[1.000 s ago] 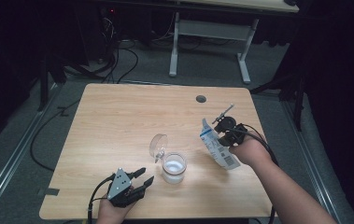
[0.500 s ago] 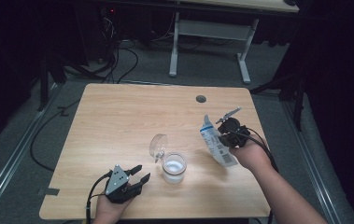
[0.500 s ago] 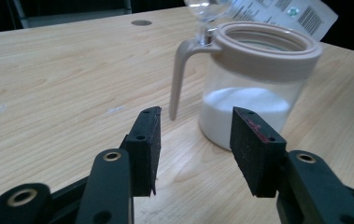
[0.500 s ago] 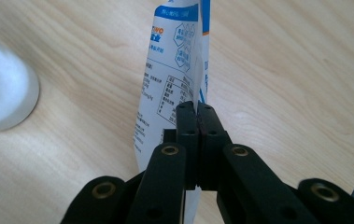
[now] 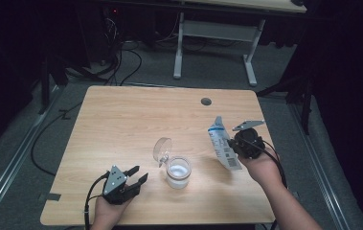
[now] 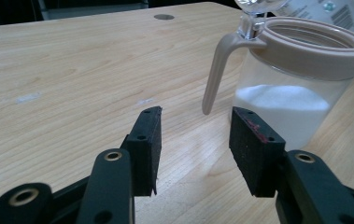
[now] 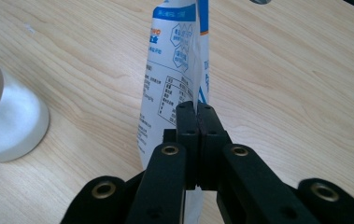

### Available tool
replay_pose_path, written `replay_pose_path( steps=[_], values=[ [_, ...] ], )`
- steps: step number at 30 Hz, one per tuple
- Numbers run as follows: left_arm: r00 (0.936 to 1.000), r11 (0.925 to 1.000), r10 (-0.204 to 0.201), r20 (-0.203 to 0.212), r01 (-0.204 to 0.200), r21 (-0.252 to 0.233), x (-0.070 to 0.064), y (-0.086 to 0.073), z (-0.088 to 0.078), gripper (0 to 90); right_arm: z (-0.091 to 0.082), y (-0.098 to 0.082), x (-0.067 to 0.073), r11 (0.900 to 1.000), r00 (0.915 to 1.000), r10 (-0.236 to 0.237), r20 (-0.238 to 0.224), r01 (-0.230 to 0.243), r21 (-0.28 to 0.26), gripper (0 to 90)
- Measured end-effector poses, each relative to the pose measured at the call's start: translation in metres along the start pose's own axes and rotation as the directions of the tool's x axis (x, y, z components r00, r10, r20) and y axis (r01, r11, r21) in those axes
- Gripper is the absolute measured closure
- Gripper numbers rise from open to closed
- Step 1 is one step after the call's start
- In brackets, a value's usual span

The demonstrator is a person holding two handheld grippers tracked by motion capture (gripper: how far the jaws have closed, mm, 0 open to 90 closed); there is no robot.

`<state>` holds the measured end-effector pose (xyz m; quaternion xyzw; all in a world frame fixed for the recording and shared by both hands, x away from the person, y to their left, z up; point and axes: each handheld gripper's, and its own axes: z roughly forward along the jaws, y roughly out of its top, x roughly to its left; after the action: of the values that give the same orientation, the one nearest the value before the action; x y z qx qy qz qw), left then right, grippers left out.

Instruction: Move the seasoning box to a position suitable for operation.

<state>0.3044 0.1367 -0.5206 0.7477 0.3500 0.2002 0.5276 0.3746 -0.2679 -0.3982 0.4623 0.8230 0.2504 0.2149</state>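
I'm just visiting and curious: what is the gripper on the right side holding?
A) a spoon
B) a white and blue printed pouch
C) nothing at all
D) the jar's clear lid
B: in the right gripper view the right gripper has its jaws pinched shut on the white and blue pouch, beside the open jar of white powder.

Wooden table [image 5: 121, 124]: 1 lidded jar [image 5: 177, 172] standing near front.

Each hand-held gripper is black: the left hand-held gripper [image 5: 132, 177] carries a grey 3-cornered plate, as does the right hand-held gripper [image 5: 234, 143]. Black cables trail from both. The 2 jaws have ribbed pads and brass-ringed pivot holes. Forearms are bare.
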Motion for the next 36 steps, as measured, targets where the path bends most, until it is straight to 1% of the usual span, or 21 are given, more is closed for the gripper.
replay_pose_path(
  steps=[1,3,5,7,8,11,14,19,20,24,25,26,27,28,29,30,31,33,34,35,36],
  values=[
    [1.0,1.0,-0.003,-0.002,0.003,0.002,0.002,0.0,-0.001,54.4,-0.002,-0.005,-0.001,0.999,0.9999,0.012,-0.004,-0.012,-0.03,89.8],
    [1.0,1.0,-0.006,-0.005,0.006,-0.001,0.003,0.0,-0.001,54.3,-0.003,-0.009,-0.003,0.998,0.9996,0.025,-0.011,-0.026,-0.049,89.8],
    [0.9999,1.0,-0.008,-0.008,0.008,0.002,0.004,0.0,-0.001,54.4,-0.003,-0.011,-0.003,0.998,0.9998,0.019,-0.003,-0.019,-0.053,89.8],
    [0.9998,0.9999,-0.016,-0.013,0.016,-0.001,0.006,-0.001,-0.002,54.5,-0.005,-0.017,-0.003,0.995,0.9994,0.032,-0.012,-0.033,-0.092,89.8],
    [0.9998,0.9999,-0.016,-0.013,0.016,-0.001,0.006,-0.001,-0.002,54.5,-0.005,-0.017,-0.003,0.995,0.9994,0.032,-0.012,-0.033,-0.092,89.8],
    [0.9989,0.9995,-0.031,-0.036,0.031,-0.005,0.011,-0.001,-0.005,54.5,-0.004,-0.025,-0.005,0.991,0.9981,0.059,-0.02,-0.061,-0.122,89.8],
    [0.998,0.9992,-0.039,-0.049,0.039,-0.006,0.014,-0.001,-0.007,54.5,-0.004,-0.029,-0.006,0.989,0.998,0.06,-0.022,-0.062,-0.134,89.8],
    [0.9946,0.9974,-0.071,-0.075,0.07,-0.016,0.023,-0.003,-0.011,54.5,-0.011,-0.037,-0.004,0.978,0.9975,0.066,-0.026,-0.07,-0.197,89.8],
    [0.9946,0.9974,-0.071,-0.075,0.07,-0.016,0.023,-0.003,-0.011,54.5,-0.011,-0.037,-0.004,0.978,0.9975,0.066,-0.026,-0.07,-0.197,89.8],
    [0.9932,0.997,-0.077,-0.087,0.076,-0.014,0.027,-0.004,-0.013,54.4,-0.01,-0.046,-0.005,0.965,0.9962,0.084,-0.025,-0.087,-0.248,89.9],
    [0.9927,0.9967,-0.081,-0.09,0.08,-0.014,0.028,-0.004,-0.014,54.4,-0.01,-0.046,-0.005,0.965,0.9962,0.084,-0.025,-0.087,-0.248,89.9],
    [0.9921,0.9963,-0.086,-0.092,0.085,-0.012,0.029,-0.004,-0.014,54.4,-0.009,-0.047,-0.005,0.961,0.9962,0.084,-0.023,-0.087,-0.264,89.9],
    [0.9902,0.9936,-0.113,-0.083,0.111,-0.019,0.03,-0.004,-0.016,54.4,-0.009,-0.051,-0.003,0.952,0.9956,0.09,-0.027,-0.094,-0.292,89.9],
    [0.9902,0.9936,-0.113,-0.083,0.111,-0.019,0.03,-0.004,-0.016,54.3,-0.009,-0.051,-0.003,0.952,0.9956,0.09,-0.027,-0.094,-0.292,89.9],
    [0.9899,0.9933,-0.114,-0.084,0.113,-0.025,0.029,-0.004,-0.018,54.3,-0.007,-0.054,-0.002,0.942,0.9956,0.088,-0.034,-0.094,-0.322,89.9],
    [0.9899,0.9933,-0.114,-0.084,0.113,-0.025,0.029,-0.004,-0.018,54.3,-0.007,-0.054,-0.002,0.942,0.9956,0.088,-0.034,-0.094,-0.322,89.9],
    [0.9897,0.9944,-0.105,-0.097,0.104,-0.022,0.028,-0.004,-0.02,54.3,-0.005,-0.057,0.0,0.932,0.9937,0.098,-0.054,-0.11,-0.344,89.9],
    [0.9893,0.9952,-0.098,-0.109,0.096,-0.021,0.027,-0.004,-0.021,54.2,-0.002,-0.06,0.003,0.925,0.9938,0.094,-0.059,-0.109,-0.364,89.9],
    [0.9893,0.9952,-0.098,-0.109,0.096,-0.021,0.027,-0.004,-0.021,54.2,-0.002,-0.06,0.003,0.925,0.9938,0.094,-0.059,-0.109,-0.364,89.9],
    [0.9884,0.996,-0.089,-0.123,0.087,-0.02,0.027,-0.004,-0.022,54.2,0.0,-0.064,0.004,0.914,0.9923,0.097,-0.077,-0.12,-0.387,89.9],
    [0.9884,0.996,-0.089,-0.123,0.087,-0.02,0.027,-0.004,-0.022,54.2,0.0,-0.064,0.004,0.914,0.9923,0.097,-0.077,-0.12,-0.387,89.9]
  ],
)
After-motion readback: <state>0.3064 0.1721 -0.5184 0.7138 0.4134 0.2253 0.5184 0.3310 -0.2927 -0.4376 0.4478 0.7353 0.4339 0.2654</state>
